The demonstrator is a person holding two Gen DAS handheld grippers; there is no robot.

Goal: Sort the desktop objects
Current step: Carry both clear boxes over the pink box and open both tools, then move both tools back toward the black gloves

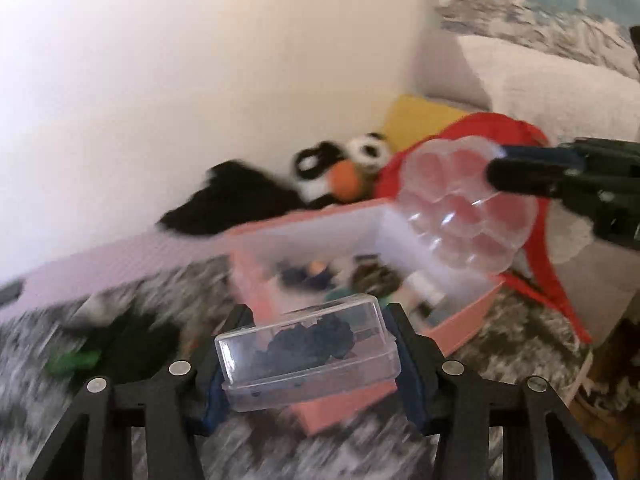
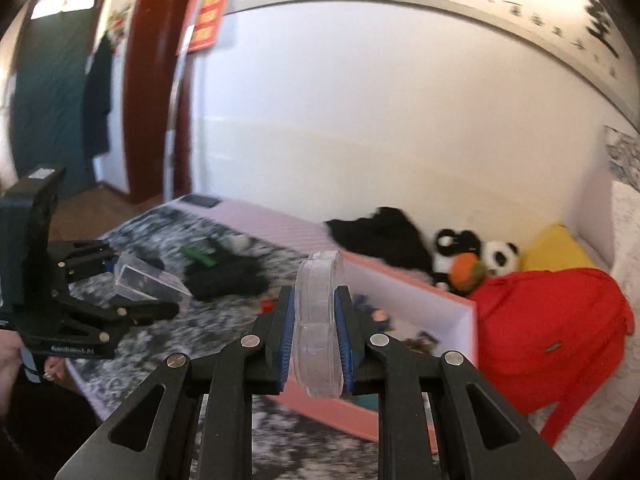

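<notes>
My left gripper (image 1: pixel 316 354) is shut on a clear rectangular plastic box (image 1: pixel 308 354) with dark bits inside, held above the near rim of a pink storage box (image 1: pixel 460 328). It also shows in the right wrist view (image 2: pixel 160 304) with the clear box (image 2: pixel 150 282). My right gripper (image 2: pixel 316 334) is shut on a clear round flower-shaped case (image 2: pixel 318 320), held edge-on above the pink box (image 2: pixel 404 284). In the left wrist view the case (image 1: pixel 466 208) hangs over the box's far side, gripped by the right gripper (image 1: pixel 500 168).
The pink box holds several small items. Behind it lie a black cloth (image 2: pixel 380 236), panda plush toys (image 2: pixel 472 256), a yellow cushion (image 2: pixel 556 248) and a red backpack (image 2: pixel 552 332). A green item (image 2: pixel 198 254) and a dark cloth (image 2: pixel 228 276) lie on the patterned cover.
</notes>
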